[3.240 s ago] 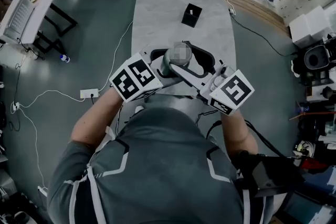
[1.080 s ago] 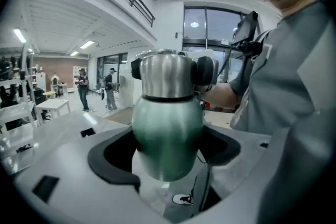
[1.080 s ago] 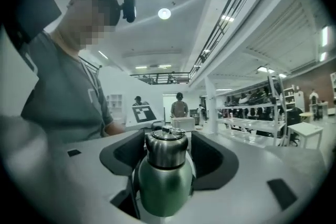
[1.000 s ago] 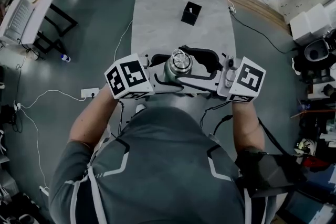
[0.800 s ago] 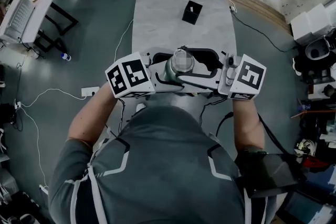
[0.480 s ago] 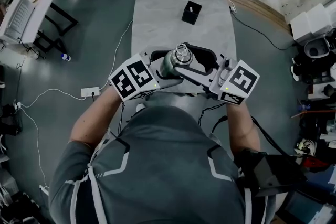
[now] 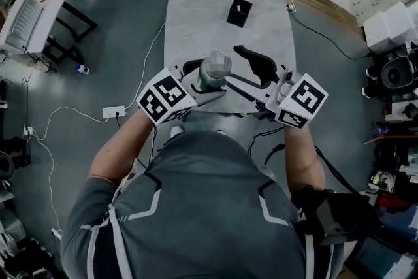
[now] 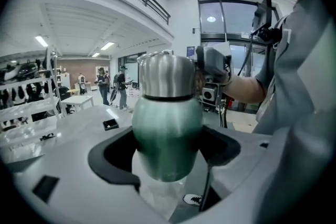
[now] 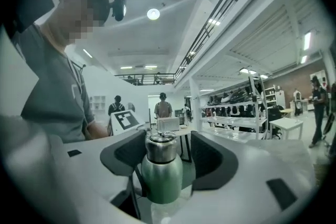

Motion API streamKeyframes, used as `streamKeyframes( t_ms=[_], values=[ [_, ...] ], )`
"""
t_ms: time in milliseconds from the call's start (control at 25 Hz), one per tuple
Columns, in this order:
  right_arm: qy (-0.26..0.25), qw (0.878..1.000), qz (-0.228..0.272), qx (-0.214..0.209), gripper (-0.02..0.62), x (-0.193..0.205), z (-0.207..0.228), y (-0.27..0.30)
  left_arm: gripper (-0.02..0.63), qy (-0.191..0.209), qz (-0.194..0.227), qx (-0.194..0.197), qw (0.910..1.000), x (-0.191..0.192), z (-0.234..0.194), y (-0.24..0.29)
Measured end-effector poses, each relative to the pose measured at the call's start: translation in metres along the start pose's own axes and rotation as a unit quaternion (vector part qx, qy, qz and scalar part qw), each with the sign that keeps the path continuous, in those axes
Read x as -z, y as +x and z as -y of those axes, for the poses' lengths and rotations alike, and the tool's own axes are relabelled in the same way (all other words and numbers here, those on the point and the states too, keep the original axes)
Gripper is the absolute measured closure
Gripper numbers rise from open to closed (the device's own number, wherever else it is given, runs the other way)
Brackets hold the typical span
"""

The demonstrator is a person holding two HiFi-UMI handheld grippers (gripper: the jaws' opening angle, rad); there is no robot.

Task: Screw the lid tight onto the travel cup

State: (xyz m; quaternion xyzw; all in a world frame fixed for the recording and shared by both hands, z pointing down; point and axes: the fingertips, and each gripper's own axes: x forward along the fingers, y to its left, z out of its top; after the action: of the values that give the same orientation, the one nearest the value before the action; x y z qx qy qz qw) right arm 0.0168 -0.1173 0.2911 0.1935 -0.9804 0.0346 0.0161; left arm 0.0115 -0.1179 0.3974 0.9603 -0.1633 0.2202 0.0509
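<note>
Within left gripper (image 8: 167,156), travel cup (image 8: 167,123) upright

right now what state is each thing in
left gripper: shut on the cup
right gripper: open, fingers just widened, cup between them not gripped
cup: upright, held
lid: on the cup, tightness can't be told
box: standing upright, untouched

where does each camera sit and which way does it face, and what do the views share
Head view: on the person's head, facing steeply down at the grey table; shoulders, forearms, left gripper and right gripper show.
Left gripper view: rides that gripper, facing along jaws clamped on the green steel travel cup; right forearm behind.
Right gripper view: rides that gripper, facing along open jaws, just opened wider, flanking the cup; torso at left.
All share the cup.
</note>
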Motion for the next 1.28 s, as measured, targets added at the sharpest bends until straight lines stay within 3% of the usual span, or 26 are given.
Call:
streamKeyframes(
  t_ms=[240, 480, 640, 840, 1280],
  values=[
    [0.031, 0.993, 0.001, 0.110, 0.322, 0.017, 0.052, -0.027, 0.236, -0.031, 0.031, -0.062, 0.9971, 0.016, -0.033, 0.009],
    [0.048, 0.981, -0.018, 0.188, 0.462, 0.056, 0.085, -0.048, 0.236, -0.023, 0.037, -0.094, 0.9946, 0.045, -0.054, 0.034],
    [0.064, 0.975, -0.037, 0.211, 0.514, 0.090, 0.096, -0.054, 0.236, -0.023, 0.026, -0.093, 0.9950, 0.078, -0.060, 0.057],
    [0.093, 0.966, -0.057, 0.233, 0.515, 0.129, 0.104, -0.068, 0.236, -0.037, 0.018, -0.086, 0.9954, 0.117, -0.061, 0.089],
    [0.121, 0.939, -0.087, 0.311, 0.539, 0.204, 0.140, -0.103, 0.236, -0.064, 0.006, -0.115, 0.9912, 0.173, -0.080, 0.140]
  ],
)
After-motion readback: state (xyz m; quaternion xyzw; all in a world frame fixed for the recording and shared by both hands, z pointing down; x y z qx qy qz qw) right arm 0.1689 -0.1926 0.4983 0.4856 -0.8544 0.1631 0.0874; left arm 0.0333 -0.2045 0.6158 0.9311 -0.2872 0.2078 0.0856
